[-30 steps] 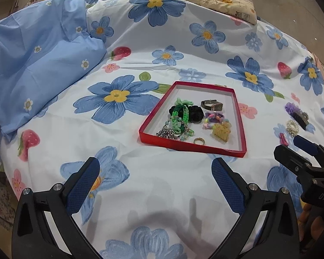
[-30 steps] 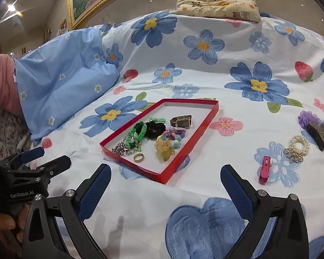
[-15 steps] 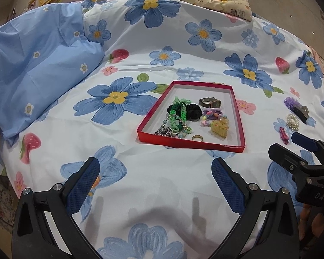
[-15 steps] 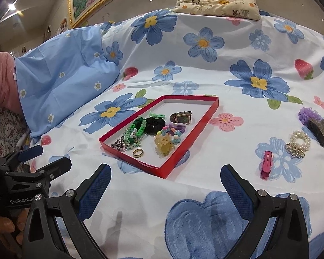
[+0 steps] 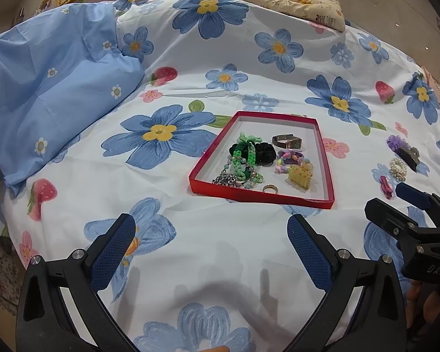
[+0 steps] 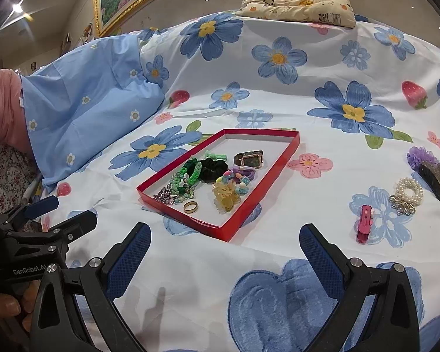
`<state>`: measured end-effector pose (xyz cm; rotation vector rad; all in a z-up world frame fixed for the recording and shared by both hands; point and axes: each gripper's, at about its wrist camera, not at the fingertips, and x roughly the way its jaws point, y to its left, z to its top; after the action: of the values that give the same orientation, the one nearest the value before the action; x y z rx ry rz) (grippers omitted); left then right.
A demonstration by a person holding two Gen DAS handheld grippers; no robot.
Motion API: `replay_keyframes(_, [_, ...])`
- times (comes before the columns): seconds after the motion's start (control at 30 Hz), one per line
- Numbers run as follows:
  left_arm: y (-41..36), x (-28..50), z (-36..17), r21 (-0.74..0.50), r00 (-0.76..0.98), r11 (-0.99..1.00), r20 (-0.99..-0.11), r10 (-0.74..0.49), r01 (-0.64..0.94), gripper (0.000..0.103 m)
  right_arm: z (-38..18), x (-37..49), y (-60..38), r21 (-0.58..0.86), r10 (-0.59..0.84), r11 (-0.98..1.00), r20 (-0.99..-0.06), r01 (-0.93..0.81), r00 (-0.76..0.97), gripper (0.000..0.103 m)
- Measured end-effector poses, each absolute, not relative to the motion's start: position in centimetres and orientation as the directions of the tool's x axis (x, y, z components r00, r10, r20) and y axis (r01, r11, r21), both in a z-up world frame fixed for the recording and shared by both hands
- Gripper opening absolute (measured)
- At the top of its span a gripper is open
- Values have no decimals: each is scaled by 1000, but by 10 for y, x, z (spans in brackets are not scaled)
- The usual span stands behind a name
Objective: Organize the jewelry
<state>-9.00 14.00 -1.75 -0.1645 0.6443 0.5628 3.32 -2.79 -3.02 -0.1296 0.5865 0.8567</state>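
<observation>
Left hand-held gripper [image 5: 209, 245] spread wide, right hand-held gripper [image 6: 224, 253] likewise

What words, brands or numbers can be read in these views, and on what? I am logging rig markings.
"GenRobot.AI", last letter partly hidden, on the left hand-held gripper body, right wrist view.
"DAS" on the right hand-held gripper body, left wrist view.
The watch face is too small to read.
No other readable text.

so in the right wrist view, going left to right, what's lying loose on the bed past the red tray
red tray → pink clip → pearl bracelet → dark hair claw
</observation>
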Motion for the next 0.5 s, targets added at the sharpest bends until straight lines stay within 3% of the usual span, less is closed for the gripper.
replay_keyframes(0.5, [142,-91,-18,25,647,834,-617,447,-551,103,-29,31,-27,120,678,653,-533,-748,507,102])
